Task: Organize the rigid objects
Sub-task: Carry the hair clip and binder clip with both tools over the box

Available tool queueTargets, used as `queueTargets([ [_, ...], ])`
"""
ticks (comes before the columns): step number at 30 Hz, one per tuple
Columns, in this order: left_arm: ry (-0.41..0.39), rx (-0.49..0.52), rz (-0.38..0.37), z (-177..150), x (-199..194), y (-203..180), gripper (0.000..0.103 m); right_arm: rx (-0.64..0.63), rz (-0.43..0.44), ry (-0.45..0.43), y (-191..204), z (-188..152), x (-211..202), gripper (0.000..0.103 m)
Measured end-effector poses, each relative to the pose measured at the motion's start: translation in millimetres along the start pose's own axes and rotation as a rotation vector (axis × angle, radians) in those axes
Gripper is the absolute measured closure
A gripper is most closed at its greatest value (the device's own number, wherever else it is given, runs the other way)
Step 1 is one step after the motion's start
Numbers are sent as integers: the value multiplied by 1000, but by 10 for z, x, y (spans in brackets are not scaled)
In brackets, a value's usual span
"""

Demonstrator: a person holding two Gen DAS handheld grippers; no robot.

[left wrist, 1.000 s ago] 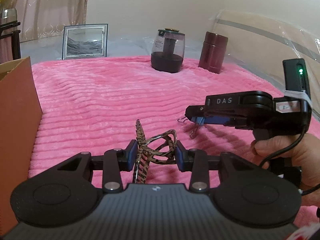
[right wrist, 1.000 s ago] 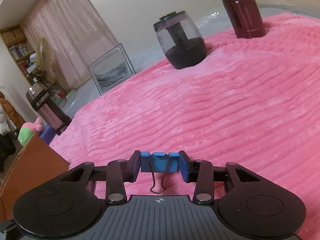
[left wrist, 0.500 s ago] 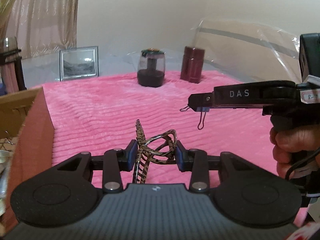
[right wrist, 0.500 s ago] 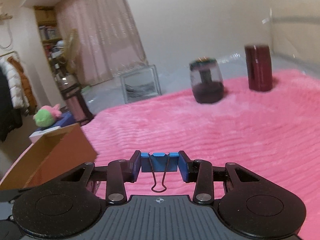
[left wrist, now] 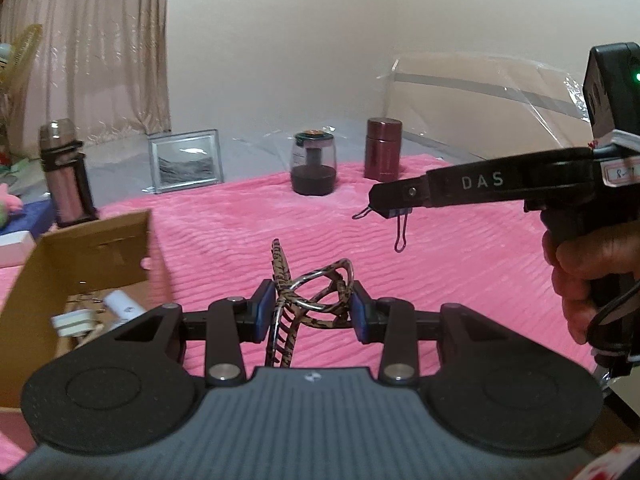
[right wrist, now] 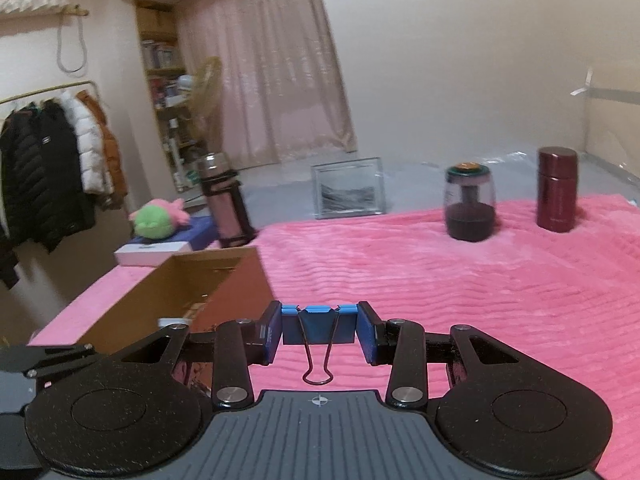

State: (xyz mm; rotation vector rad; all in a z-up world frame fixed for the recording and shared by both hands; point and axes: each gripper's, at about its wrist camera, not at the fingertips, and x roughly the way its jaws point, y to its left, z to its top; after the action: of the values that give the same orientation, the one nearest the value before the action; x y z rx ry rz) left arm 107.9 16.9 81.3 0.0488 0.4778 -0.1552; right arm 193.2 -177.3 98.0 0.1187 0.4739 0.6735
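My left gripper (left wrist: 308, 314) is shut on a tortoiseshell hair claw clip (left wrist: 308, 300), held above the pink blanket (left wrist: 460, 264). In the right wrist view my right gripper (right wrist: 319, 330) is shut on a blue binder clip (right wrist: 319, 325) whose wire handles hang down. The left wrist view shows the right gripper (left wrist: 384, 206) from the side, high at the right, with the binder clip (left wrist: 400, 216) at its tip and a hand on its grip. An open cardboard box (left wrist: 80, 264) stands at the left with small white items inside; it also shows as a box (right wrist: 192, 292) left of the right gripper.
At the blanket's far edge stand a dark glass jar (right wrist: 470, 204), a maroon flask (right wrist: 557, 190) and a framed picture (right wrist: 348, 192). A pink bottle (right wrist: 226, 204) and a plush toy (right wrist: 158, 220) sit beyond the box. Coats hang at the far left.
Both grippers have risen and swung left with their clips still held. The cardboard box has come into fuller view, with its inside now showing.
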Motion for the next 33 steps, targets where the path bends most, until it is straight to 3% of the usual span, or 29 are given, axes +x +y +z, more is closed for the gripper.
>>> queueTargets([
  [8,-9,-5,77,30,-402,517,69,-51,88,11,510,102,157,67],
  [16,35,-6,140,4,-599,1294,69,-137,174,55,1023,155,504,67],
  [23,101,15,136,5,-499,1965,69,-220,257,117,1409,135,968,67],
  [33,234,24,109,-222,-12,2395,69,-314,322,233,1658,-75,1640,67],
])
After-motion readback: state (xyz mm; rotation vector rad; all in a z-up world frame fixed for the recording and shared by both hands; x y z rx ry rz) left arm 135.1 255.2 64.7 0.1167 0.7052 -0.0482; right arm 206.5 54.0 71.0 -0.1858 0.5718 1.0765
